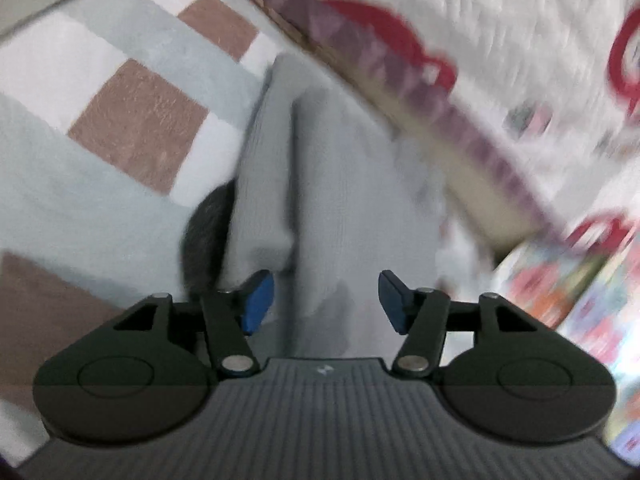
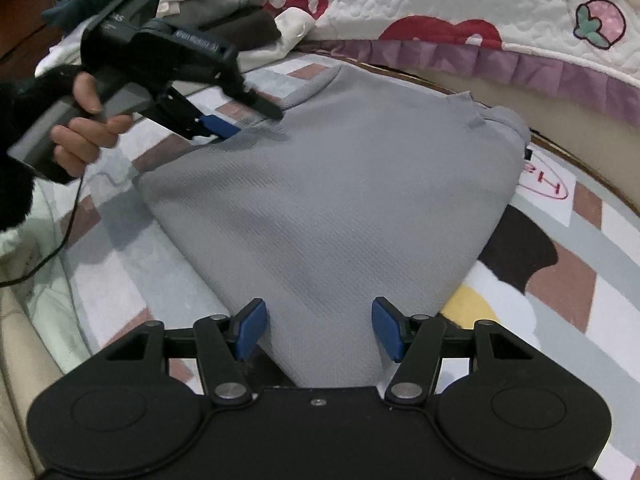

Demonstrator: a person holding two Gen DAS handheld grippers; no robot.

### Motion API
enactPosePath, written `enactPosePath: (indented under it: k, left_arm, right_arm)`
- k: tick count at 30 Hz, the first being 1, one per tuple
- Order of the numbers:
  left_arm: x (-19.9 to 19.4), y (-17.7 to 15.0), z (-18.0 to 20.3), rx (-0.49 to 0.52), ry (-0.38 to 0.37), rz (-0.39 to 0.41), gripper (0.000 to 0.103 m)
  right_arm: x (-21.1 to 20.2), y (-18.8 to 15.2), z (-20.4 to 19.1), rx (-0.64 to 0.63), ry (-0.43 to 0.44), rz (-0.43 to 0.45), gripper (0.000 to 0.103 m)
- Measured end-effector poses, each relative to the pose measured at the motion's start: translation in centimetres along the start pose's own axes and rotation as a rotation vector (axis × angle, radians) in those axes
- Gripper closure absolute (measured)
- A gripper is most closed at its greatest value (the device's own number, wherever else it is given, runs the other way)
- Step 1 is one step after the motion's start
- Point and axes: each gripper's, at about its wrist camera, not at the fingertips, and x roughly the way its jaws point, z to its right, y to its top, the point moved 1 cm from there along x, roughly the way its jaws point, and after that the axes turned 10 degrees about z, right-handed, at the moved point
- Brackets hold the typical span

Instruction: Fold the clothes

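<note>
Left wrist view, blurred: left gripper point(image 1: 326, 300) has its jaws spread wide, nothing pinched. A ridge of the grey garment point(image 1: 320, 184) runs straight ahead between the blue pads and away from the gripper, long axis along its pointing direction. Checked blanket point(image 1: 120, 120) lies left of it, the strawberry-print quilt point(image 1: 500, 40) ahead-right.

Right wrist view: right gripper point(image 2: 320, 328) is also wide open, holding nothing. The near corner of the grey garment point(image 2: 320, 208) sits directly between and under its pads; the cloth fans out ahead, lying mostly flat on the checked blanket point(image 2: 580, 280). The left gripper point(image 2: 224, 126), held by a hand point(image 2: 86, 136), is at the garment's far-left edge, pad touching or just over the cloth; cannot tell contact. A pile of other clothes point(image 2: 208, 4) sits beyond it.

Judgement: each gripper is nearest its own edge; fold stage not decidable from here.
</note>
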Motion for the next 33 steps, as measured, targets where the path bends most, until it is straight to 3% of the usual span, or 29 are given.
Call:
enactPosePath:
  k: [1,3,6,10,16,17,18,20,25,27,28,29,30,33]
  left_arm:
    - [0.0,0.1,-0.1,-0.008,-0.006,0.010,0.052]
    - [0.0,0.3,-0.2,-0.024,-0.017,0.031,0.099]
    - [0.0,0.5,-0.4,-0.048,-0.034,0.061,0.098]
    - [-0.8,1.1,0.7,0.079,0.019,0.084,0.098]
    - [-1.0,1.3,0.9,0.133,0.055,0.080,0.094]
    - [-1.1,1.3,1.1,0.139,0.036,0.061,0.088]
    - [-1.0,1.0,1.1,0.151,0.026,0.035,0.069]
    - [-0.8,0.5,1.3,0.175,0.005,-0.019,0.046]
    - [-0.4,-0.8,1.7,0.234,-0.047,-0.153,0.045]
    - [-0.4,-1.2,1.7,0.222,-0.080,-0.170,0.043]
    - [-0.7,-1.3,1.7,0.215,-0.077,-0.161,0.045]
    - [-1.2,-1.3,1.7,0.214,-0.052,-0.141,0.059]
    - [-1.7,-1.3,1.7,0.212,-0.026,-0.121,0.098]
    - [-3.3,-1.4,1.6,0.208,0.050,-0.061,0.096]
  right_arm:
    - [0.0,-0.1,0.0,0.005,0.004,-0.002,0.039]
    - [0.1,-0.2,-0.1,0.014,0.011,-0.007,0.039]
    - [0.2,-0.5,-0.2,0.029,0.022,-0.015,0.038]
    - [0.0,-0.9,0.1,0.042,0.034,-0.023,0.038]
    - [-0.4,-1.3,0.4,0.028,0.038,-0.027,0.036]
    - [-0.4,-1.2,0.5,0.026,0.039,-0.029,0.036]
    - [-0.4,-1.2,0.5,0.021,0.040,-0.031,0.036]
    - [-0.4,-1.2,0.5,0.010,0.040,-0.032,0.035]
    - [-0.4,-1.2,0.6,0.033,0.053,-0.026,0.035]
    - [-0.4,-1.2,0.8,0.070,0.069,-0.022,0.035]
    - [-0.4,-1.2,0.9,0.089,0.078,-0.019,0.035]
    - [-0.4,-1.2,1.0,0.108,0.086,-0.017,0.035]
    - [-0.4,-1.1,1.1,0.127,0.094,-0.015,0.035]
    - [-0.4,-1.1,1.3,0.183,0.120,-0.008,0.035]
